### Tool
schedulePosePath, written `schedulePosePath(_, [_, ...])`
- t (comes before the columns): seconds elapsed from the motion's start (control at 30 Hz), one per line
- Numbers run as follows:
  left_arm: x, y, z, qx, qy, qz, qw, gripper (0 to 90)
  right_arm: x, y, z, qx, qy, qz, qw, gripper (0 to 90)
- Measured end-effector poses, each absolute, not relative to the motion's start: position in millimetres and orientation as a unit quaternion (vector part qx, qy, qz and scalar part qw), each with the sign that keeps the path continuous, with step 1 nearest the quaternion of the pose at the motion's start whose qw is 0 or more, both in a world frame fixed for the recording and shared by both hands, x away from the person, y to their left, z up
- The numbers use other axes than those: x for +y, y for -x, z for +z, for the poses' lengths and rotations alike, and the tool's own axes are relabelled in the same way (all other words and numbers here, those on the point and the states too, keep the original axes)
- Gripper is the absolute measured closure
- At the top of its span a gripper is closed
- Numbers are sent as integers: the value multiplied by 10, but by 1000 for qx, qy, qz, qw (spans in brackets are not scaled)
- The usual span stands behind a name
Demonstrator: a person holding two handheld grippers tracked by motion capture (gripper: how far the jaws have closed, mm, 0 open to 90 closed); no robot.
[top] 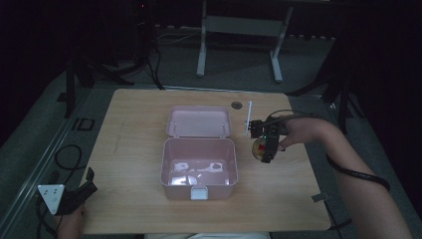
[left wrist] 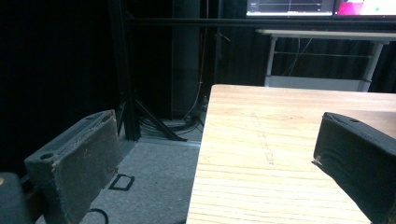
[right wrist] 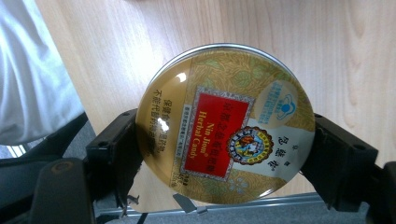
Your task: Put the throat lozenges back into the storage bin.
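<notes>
Item: round herbal candy tin [right wrist: 226,123] — clamped at rim between 2 jaws of right gripper [top: 264,148], held just right of open pink box [top: 199,169]. Left gripper [top: 74,196] idle at table corner, jaws wide. Advice: keep tin level, lower into box — release low.

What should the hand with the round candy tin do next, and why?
Probably carry the herbal candy tin leftward over the open pink box. The right gripper is clamped on the tin's rim, just right of the box, whose lid lies back, leaving the inside open.
</notes>
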State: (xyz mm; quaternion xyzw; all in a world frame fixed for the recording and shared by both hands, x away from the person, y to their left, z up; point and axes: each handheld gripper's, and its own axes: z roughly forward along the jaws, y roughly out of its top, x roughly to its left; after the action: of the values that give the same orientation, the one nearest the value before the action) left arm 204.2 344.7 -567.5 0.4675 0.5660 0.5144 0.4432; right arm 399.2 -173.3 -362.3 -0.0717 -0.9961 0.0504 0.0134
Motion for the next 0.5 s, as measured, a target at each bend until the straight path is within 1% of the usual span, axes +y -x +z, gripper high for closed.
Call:
schedulePosePath(0.1, [3448,-2042,-5674,567,-468,514,443,11,-1670,-3966,-3579,-996,68,50,14,202])
schedulePosePath(0.37, [3448,-2042,-5673,567,-468,513,442,11,-1461,-3930,-3598,-997,50,46,24,202])
schedulePosePath(0.5, [3448,-2043,-5674,567,-468,514,443,11,-1279,-3889,-3595,-998,34,39,26,202])
